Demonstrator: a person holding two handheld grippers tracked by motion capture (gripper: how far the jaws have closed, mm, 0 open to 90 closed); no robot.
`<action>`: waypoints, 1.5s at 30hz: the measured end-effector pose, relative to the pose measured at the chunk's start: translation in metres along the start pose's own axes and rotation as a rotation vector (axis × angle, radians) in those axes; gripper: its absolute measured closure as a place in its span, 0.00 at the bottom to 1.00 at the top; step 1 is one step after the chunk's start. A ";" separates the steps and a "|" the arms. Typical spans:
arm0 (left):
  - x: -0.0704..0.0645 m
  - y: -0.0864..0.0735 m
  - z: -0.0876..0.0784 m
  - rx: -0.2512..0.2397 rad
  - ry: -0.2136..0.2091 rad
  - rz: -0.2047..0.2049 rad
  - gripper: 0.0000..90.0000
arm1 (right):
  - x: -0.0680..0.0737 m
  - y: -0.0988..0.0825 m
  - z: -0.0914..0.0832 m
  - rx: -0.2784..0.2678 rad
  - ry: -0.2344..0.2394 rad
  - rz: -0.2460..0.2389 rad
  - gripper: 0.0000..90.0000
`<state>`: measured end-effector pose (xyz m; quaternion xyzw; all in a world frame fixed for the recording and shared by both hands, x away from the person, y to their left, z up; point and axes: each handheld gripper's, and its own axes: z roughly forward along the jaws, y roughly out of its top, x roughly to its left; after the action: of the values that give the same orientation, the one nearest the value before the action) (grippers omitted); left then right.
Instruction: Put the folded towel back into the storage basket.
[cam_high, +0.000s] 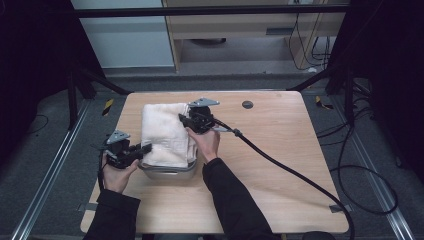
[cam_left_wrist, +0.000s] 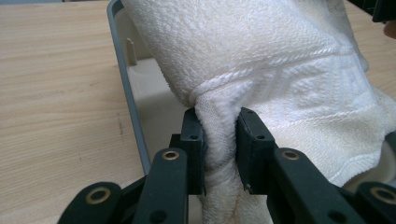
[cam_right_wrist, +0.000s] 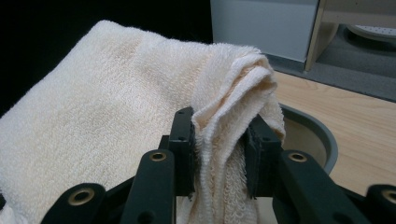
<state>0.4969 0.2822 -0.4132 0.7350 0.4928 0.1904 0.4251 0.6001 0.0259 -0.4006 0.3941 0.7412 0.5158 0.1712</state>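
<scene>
A person at a wooden table works a white towel with two hand-held grippers. The left gripper has its jaws pressed onto a bunched fold at the towel's near edge; in the left gripper view the fingers squeeze a rope-like gather of cloth, with the hem band running just beyond the tips. The right gripper likewise pinches the cloth: in the right gripper view several layered edges of the towel stand up between the fingers, so the grip appears to take a folded corner rather than a single ply. The towel lies draped over a grey tub, whose rim passes to the left of the left fingers and curves off to the right beyond the right fingers. Most of the cloth spreads away from both sets of tips, covering the tub's mouth. Holding two separate points of the towel probably keeps it stretched and under control, so that it can be lifted clear of the tub or lowered into it without collapsing; which of the two is intended cannot be told. The towel's far end rests on the table past the tub.
</scene>
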 end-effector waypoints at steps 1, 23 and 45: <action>0.001 -0.001 0.002 0.003 0.004 -0.002 0.82 | 0.000 -0.002 0.001 0.004 -0.003 -0.001 0.76; -0.003 -0.010 0.022 0.053 0.075 0.006 0.64 | -0.008 -0.026 0.009 0.069 -0.046 -0.053 0.67; -0.014 -0.004 -0.021 -0.139 0.049 0.026 0.42 | -0.057 -0.026 -0.089 -0.042 -0.094 -0.100 0.29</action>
<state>0.4741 0.2793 -0.4024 0.7051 0.4790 0.2476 0.4605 0.5663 -0.0779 -0.3962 0.3767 0.7401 0.5030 0.2396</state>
